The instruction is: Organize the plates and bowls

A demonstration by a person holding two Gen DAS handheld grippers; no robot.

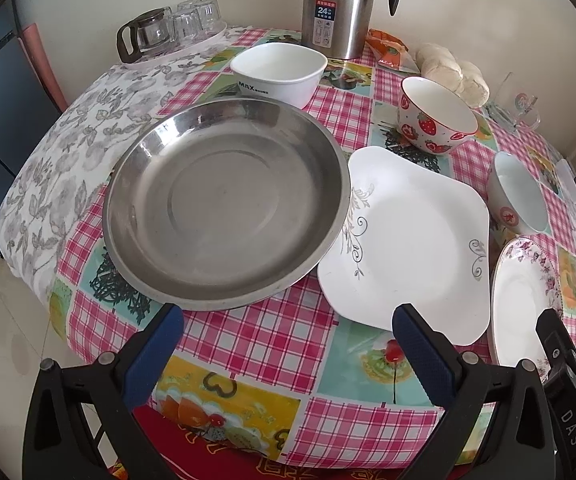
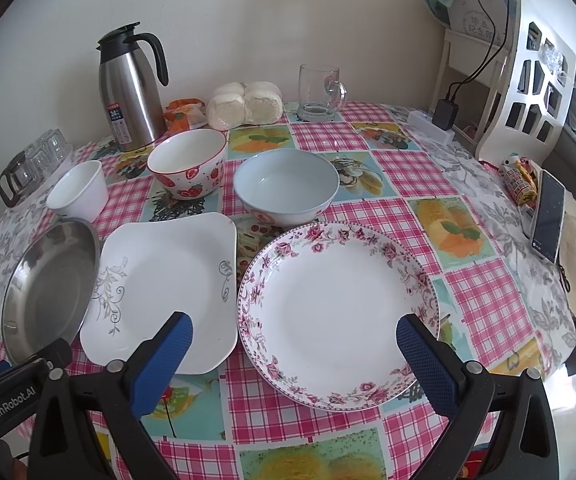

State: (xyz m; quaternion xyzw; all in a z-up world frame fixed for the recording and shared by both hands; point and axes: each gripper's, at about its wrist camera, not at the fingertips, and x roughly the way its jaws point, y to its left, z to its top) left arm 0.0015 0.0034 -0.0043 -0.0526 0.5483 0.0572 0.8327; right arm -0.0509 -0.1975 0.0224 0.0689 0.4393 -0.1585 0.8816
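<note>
both hand-held grippers spread wide, empty: left hand-held gripper [image 1: 288, 332] hangs over the counter [image 1: 256, 336] near the steel plate [image 1: 224, 204], right hand-held gripper [image 2: 294, 344] over the floral plate [image 2: 338, 314]. square plate [image 2: 160, 288] sits between them, tucked under the steel rim. i'd guess lifting either drags the other. strawberry bowl [image 2: 188, 164], blue bowl [image 2: 286, 186], white bowl [image 2: 77, 194] behind, all empty.

A steel pan [image 1: 224, 204], a square white plate [image 2: 164, 284] and a flowered round plate [image 2: 336, 312] lie in a row; behind stand a white bowl [image 1: 280, 74], a strawberry bowl [image 2: 188, 162] and a pale blue bowl [image 2: 286, 186], all empty and upright.
</note>
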